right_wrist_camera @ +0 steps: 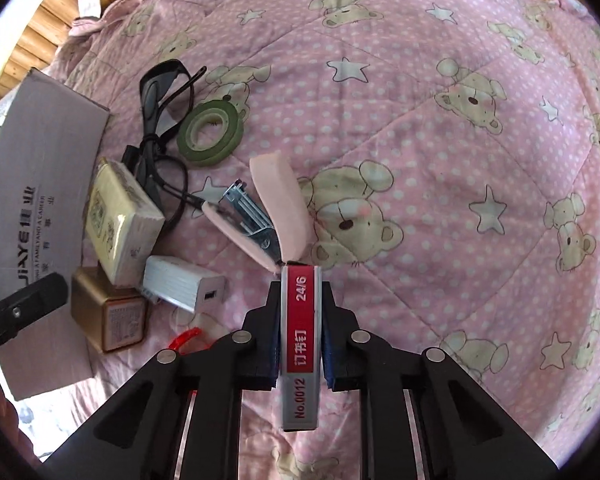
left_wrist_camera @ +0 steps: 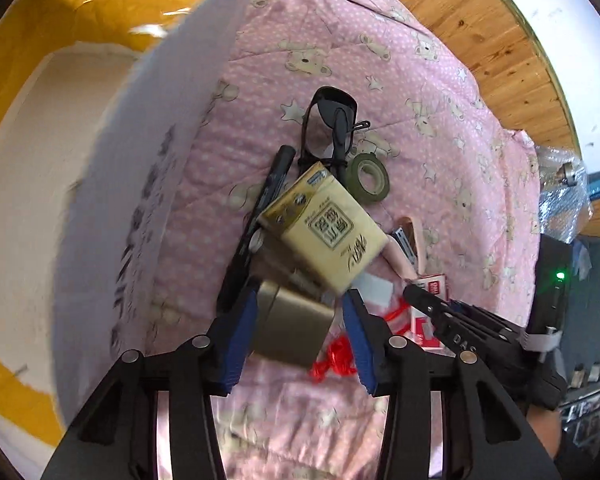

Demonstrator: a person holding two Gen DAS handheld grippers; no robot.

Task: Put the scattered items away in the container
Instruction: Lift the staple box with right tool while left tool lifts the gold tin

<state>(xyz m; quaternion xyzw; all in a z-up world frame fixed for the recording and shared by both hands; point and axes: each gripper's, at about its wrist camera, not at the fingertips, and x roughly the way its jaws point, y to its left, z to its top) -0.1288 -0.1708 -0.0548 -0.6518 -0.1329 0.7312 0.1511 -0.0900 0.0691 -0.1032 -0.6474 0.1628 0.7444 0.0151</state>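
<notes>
Surface: pink quilt [right_wrist_camera: 420,128] printed with bears and stars, spread over a bed; wooden boards at the far edge

Container: cardboard box [right_wrist_camera: 40,184], grey-lilac with dark lettering, at the left of the quilt; in the left wrist view its wall [left_wrist_camera: 140,184] rises just left of the items

Left gripper [left_wrist_camera: 300,312]: fingers apart, a gold cube [left_wrist_camera: 292,324] between the blue pads; contact with the pads cannot be told. In the right wrist view the cube [right_wrist_camera: 108,312] sits on the quilt against the box, with the tip of the left gripper [right_wrist_camera: 24,304] near it

Right gripper [right_wrist_camera: 300,320]: clamped on a red and grey staple box [right_wrist_camera: 300,340], held upright between the pads

Items on the quilt, clustered beside the box:
- tissue pack [right_wrist_camera: 120,220], cream, lying just beyond the gold cube and touching it
- white charger [right_wrist_camera: 184,284], right of the cube
- pink stapler [right_wrist_camera: 268,208], opened wide, metal track showing, just ahead of the staple box
- green tape roll [right_wrist_camera: 212,132], flat, beyond the stapler
- dark sunglasses [right_wrist_camera: 164,92], arms unfolded, left of the tape
- second pair of black-framed glasses [right_wrist_camera: 164,184], partly under the tissue pack
- red plastic scrap [right_wrist_camera: 186,338], near the right gripper's left finger
</notes>
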